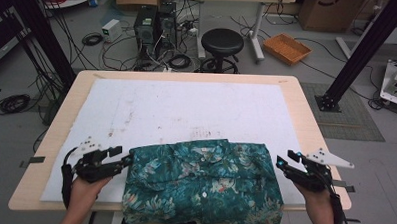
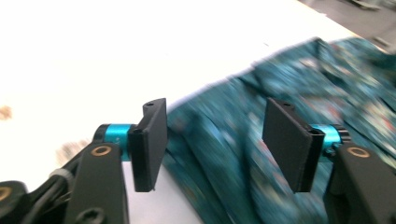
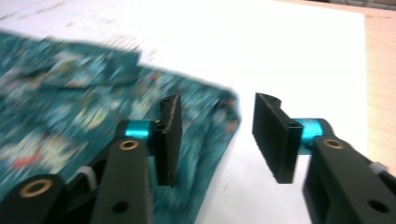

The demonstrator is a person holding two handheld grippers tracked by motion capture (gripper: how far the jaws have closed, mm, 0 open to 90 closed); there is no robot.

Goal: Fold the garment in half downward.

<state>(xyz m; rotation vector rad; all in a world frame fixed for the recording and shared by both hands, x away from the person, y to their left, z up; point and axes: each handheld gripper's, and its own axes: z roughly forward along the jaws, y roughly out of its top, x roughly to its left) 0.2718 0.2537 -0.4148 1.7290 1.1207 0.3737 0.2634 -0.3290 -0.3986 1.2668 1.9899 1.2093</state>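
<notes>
Shirt: teal floral shirt (image 1: pixel 204 184) lies folded, buttons up, at the 6 o'clock edge of the white mat (image 1: pixel 186 106), its hem hanging over the table (image 1: pixel 307 106) edge.
Left gripper: left gripper (image 1: pixel 119 157) sits at 9 o'clock of the shirt, jaws spread, tips right at the shirt's left edge; in the left gripper view (image 2: pixel 214 144) the cloth (image 2: pixel 289 88) lies below the gap, not pinched.
Right gripper: right gripper (image 1: pixel 285 161) sits at 3 o'clock of the shirt, jaws spread, just beside its right edge; in the right gripper view (image 3: pixel 217 137) the shirt's corner (image 3: pixel 93 98) lies under the left jaw, nothing clamped.
Hands: a hand (image 1: pixel 86 185) holds each gripper from 6 o'clock.
Stool: black stool (image 1: pixel 222 43) stands beyond the table at 12 o'clock.
</notes>
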